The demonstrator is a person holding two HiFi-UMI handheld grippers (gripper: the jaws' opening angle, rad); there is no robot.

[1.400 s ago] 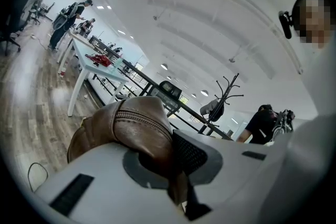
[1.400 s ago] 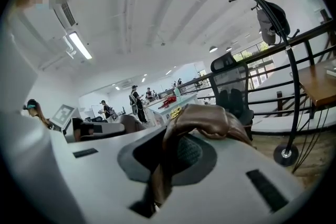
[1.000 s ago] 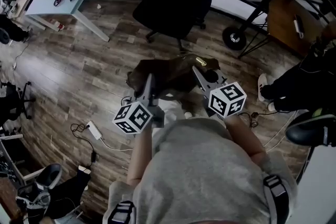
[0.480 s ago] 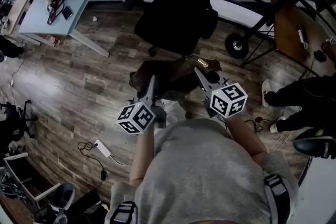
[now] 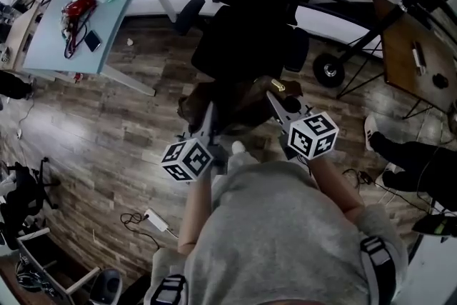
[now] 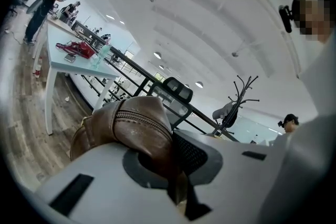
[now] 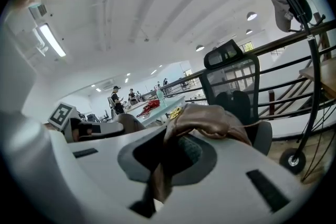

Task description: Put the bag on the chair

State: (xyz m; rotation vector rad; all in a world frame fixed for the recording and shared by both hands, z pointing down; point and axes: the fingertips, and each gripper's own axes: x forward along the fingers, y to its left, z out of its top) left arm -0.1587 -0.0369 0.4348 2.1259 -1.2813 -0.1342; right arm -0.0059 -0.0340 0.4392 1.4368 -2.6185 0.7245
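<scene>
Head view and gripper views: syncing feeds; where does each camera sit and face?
Head view: on the head, steeply down at bag, chair; torso, forearms, left hand-held gripper, right hand-held gripper show.
Left gripper view: behind its jaws, shut on bag, facing a table; torso at right.
Right gripper view: behind its jaws, shut on bag, facing chair; torso at left.
Both gripper views share bag, chair.

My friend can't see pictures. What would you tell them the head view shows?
The left gripper and the right gripper both clamp a brown bag, holding it over the wooden floor just before a black office chair.
</scene>
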